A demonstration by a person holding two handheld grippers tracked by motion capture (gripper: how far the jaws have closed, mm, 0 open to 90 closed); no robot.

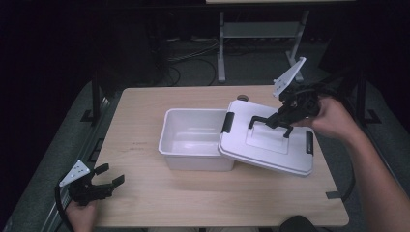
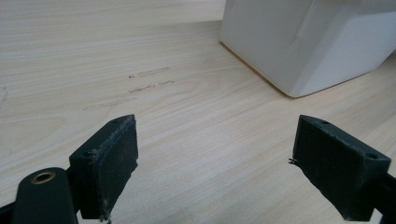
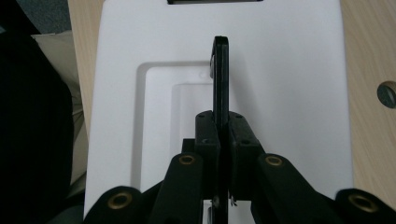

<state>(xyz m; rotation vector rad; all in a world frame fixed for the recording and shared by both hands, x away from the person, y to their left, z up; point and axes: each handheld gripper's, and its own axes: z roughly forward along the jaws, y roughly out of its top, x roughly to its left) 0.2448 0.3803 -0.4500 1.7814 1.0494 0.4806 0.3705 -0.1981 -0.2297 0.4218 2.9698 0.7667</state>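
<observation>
A white plastic box point(image 1: 193, 137) stands uncovered in the middle of the wooden table point(image 1: 145, 193). Its white lid point(image 1: 270, 145) leans tilted over the box's right rim, with black clips at two ends. My right gripper point(image 1: 276, 120) is shut on the lid's black handle point(image 1: 270, 123); in the right gripper view the handle point(image 3: 220, 74) rises edge-on between the closed jaws of that gripper point(image 3: 221, 135). My left gripper point(image 1: 109, 175) rests open at the table's front left corner. In the left gripper view, its pads point(image 2: 116, 163) stand wide apart over bare wood, the box's wall point(image 2: 303, 42) ahead.
A round cable hole point(image 1: 242, 98) sits in the tabletop behind the lid. A dark tape strip point(image 1: 332, 195) marks the front right corner. Beyond the table stand a metal frame's legs point(image 1: 221, 48) and cables on the floor.
</observation>
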